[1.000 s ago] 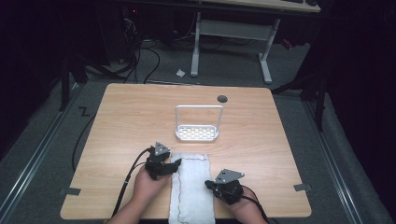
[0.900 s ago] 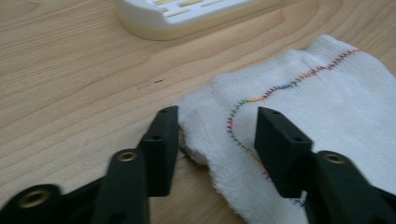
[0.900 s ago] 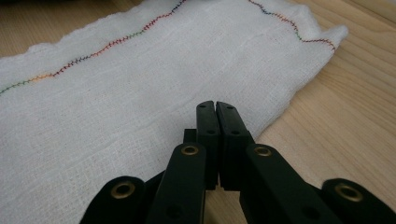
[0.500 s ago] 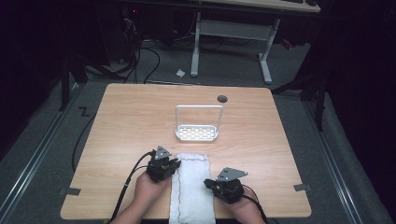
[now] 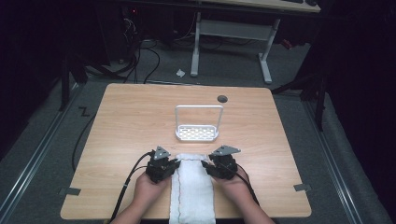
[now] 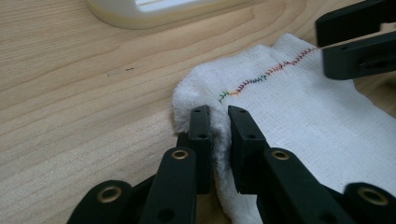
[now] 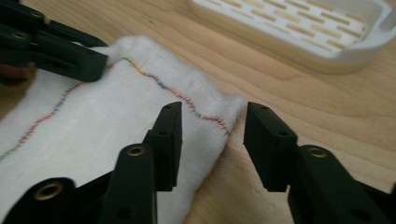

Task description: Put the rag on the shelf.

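A white cloth (image 5: 192,186) with a coloured stitched hem lies on the wooden table (image 5: 130,121) near its front edge. My left gripper (image 5: 173,165) is at the cloth's far left corner. Its jaws have just closed and pinch a raised fold of the cloth (image 6: 289,107) between them (image 6: 218,119). My right gripper (image 5: 205,164) is at the far right corner. Its jaws have just been opening and now stand apart (image 7: 212,123). One straddles the cloth's (image 7: 93,121) corner and the other is over bare wood, neither pressing on it.
A white slotted rack (image 5: 197,132) with a tall handle stands just beyond the cloth, mid-table; its base (image 7: 299,28) is close ahead of the right gripper. A dark round cap (image 5: 222,98) sits near the table's far edge. Cables trail off the front left.
The right gripper has moved away from the person along the cloth's right edge to its far corner. The left gripper has stayed at the far left corner.
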Demonstrator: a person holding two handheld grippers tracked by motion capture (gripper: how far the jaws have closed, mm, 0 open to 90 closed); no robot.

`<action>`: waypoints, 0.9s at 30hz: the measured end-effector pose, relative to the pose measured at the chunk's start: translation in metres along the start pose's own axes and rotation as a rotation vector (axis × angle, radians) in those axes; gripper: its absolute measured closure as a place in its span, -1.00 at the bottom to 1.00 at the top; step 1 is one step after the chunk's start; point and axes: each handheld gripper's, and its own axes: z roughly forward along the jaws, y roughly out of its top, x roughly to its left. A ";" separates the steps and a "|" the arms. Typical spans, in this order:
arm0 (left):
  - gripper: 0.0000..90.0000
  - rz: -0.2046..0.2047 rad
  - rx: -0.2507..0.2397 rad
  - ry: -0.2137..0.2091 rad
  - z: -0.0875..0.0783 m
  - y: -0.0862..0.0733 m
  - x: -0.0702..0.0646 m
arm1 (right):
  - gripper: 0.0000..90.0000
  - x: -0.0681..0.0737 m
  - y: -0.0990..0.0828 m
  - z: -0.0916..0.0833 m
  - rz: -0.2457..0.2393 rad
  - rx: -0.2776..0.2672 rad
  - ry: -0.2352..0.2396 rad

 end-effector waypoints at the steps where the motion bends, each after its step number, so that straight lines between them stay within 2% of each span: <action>1: 0.78 -0.003 0.000 -0.003 0.000 0.000 0.000 | 0.11 -0.004 -0.002 0.006 0.023 0.014 0.019; 3: 0.78 -0.003 0.000 -0.003 0.000 0.000 0.000 | 0.11 -0.005 -0.003 0.007 0.023 0.007 0.023; 5: 0.78 0.000 0.000 0.000 0.000 0.000 0.000 | 0.25 -0.004 -0.004 0.007 0.016 0.003 0.035; 8: 0.78 -0.001 0.002 -0.002 0.000 0.000 0.000 | 0.43 -0.001 -0.005 0.008 -0.024 -0.008 0.056; 10: 0.78 -0.005 0.001 -0.004 0.000 0.000 0.001 | 0.49 -0.002 -0.006 0.008 -0.017 -0.010 0.064; 13: 0.79 0.012 0.001 0.005 0.000 0.000 -0.001 | 0.77 -0.002 -0.007 0.008 -0.013 -0.019 0.098; 15: 0.80 0.017 0.002 0.008 -0.001 0.000 -0.001 | 0.88 0.002 -0.007 0.008 -0.038 -0.023 0.089; 18: 0.81 0.027 -0.007 0.013 -0.002 -0.001 -0.002 | 0.90 0.005 -0.007 0.006 -0.054 -0.038 0.075; 20: 0.82 0.018 -0.030 0.001 -0.005 -0.001 -0.002 | 0.90 0.004 -0.008 0.001 -0.030 -0.076 0.087; 24: 0.82 0.011 -0.063 -0.010 -0.011 0.000 -0.002 | 0.90 0.006 -0.008 -0.005 -0.028 -0.117 0.083; 27: 0.82 0.035 -0.086 0.002 -0.016 0.001 -0.005 | 0.90 0.008 -0.008 -0.009 -0.040 -0.136 0.075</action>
